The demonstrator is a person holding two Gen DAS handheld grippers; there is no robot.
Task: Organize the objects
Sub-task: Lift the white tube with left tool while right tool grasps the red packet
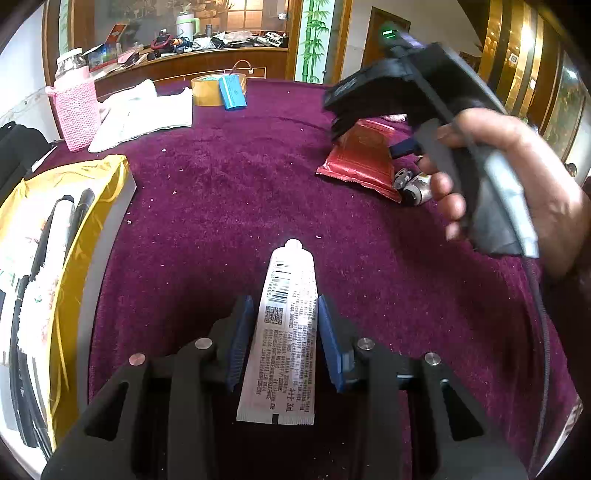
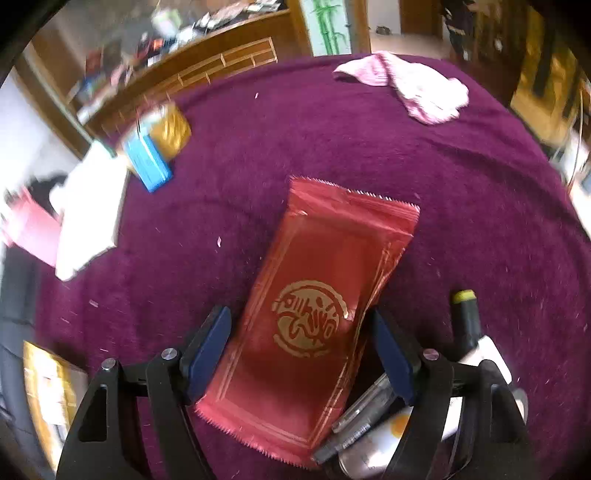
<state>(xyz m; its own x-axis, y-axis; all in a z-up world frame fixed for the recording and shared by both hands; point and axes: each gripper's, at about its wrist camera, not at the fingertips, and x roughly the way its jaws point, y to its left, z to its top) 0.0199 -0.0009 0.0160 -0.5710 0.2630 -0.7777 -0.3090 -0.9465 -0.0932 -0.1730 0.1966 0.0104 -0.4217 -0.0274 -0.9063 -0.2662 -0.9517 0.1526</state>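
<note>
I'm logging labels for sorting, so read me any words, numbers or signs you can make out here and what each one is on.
White tube between the left gripper's fingers: barcode, QR code and fine print, too small to read.
Red packet between the right gripper's fingers: round gold emblem, stylised, no letters readable.
Blue box on the tape roll: markings too small.
Nothing else legible.

Soft, even daylight fills both views, brightest at the pale lattice window point(image 1: 255, 14) far beyond the left tongs point(image 1: 282, 339). The white printed tube point(image 1: 286, 332) between their pads shows crisp print with mild glare. The right view is smeared by motion blur, worst toward its edges. Fisheye bending curves the purple plush worktop point(image 2: 461, 206), and dark vignetting rings both views.
</note>
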